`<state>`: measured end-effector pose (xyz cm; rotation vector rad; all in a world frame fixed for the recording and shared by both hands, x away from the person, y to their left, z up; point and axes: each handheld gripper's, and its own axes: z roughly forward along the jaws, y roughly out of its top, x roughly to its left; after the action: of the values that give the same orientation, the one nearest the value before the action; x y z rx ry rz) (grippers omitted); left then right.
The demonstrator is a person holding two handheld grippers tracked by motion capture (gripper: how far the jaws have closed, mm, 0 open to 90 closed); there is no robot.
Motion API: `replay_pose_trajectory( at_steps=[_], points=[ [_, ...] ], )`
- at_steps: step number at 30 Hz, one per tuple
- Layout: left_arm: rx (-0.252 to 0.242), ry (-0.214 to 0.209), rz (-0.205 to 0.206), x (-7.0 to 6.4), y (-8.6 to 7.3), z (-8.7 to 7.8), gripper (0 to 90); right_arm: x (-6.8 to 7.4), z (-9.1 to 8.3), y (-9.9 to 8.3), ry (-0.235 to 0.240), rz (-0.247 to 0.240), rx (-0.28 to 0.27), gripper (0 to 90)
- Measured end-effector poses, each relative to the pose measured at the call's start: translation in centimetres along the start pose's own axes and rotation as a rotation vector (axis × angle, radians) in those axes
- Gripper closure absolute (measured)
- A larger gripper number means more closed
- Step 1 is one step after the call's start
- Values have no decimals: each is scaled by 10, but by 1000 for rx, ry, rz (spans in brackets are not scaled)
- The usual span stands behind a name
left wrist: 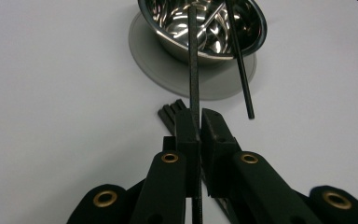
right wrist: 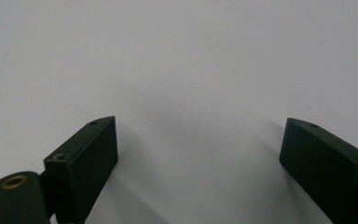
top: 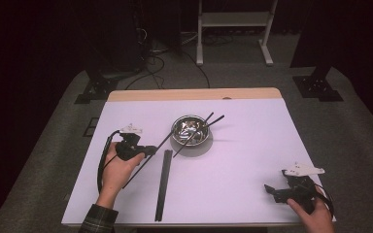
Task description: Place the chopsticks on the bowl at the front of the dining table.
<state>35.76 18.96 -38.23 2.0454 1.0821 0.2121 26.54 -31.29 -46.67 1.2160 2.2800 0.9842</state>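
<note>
On the left half of the white table [top: 252,160], the left gripper [top: 148,151] has its jaws clamped on a thin black chopstick [top: 172,136], gripping it partway along its length. Its far end runs up and to the right over the rim of the steel bowl [top: 190,130], which sits on a grey round mat [top: 194,148]; its near end trails back toward the person's left hand [top: 119,170]. From the left gripper view the stick [left wrist: 194,70] points straight ahead of the jaws into the bowl [left wrist: 205,28], so its long axis lines up with the gripper's own reach. A second chopstick [top: 199,135] already leans in the bowl, nearly parallel and just to the right. Between gripper and bowl, a flat dark case [top: 163,184] lies lengthwise toward the person. Over at the near right corner the right gripper [top: 278,192] rests with jaws wide apart on bare table, well away. I'd judge the left hand only needs to release or slide forward.
</note>
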Motion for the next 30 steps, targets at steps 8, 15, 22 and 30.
replay_pose_trajectory(
  at_steps=[8, 15, 22, 30],
  points=[
    [3, 4, -2, -3, 22, 16, 863, 0, 0, 0, 0, 0, -1, 100],
    [-1, 2, -4, -6, 40, 31, 863, 0, 0, 0, 0, 0, -2, 100],
    [3, 0, -14, -6, 55, 46, 862, 0, 0, 0, 0, 0, -1, 100],
    [8, 1, -27, -1, 70, 64, 862, 0, 0, 0, 0, 0, -1, 100]
  ],
)
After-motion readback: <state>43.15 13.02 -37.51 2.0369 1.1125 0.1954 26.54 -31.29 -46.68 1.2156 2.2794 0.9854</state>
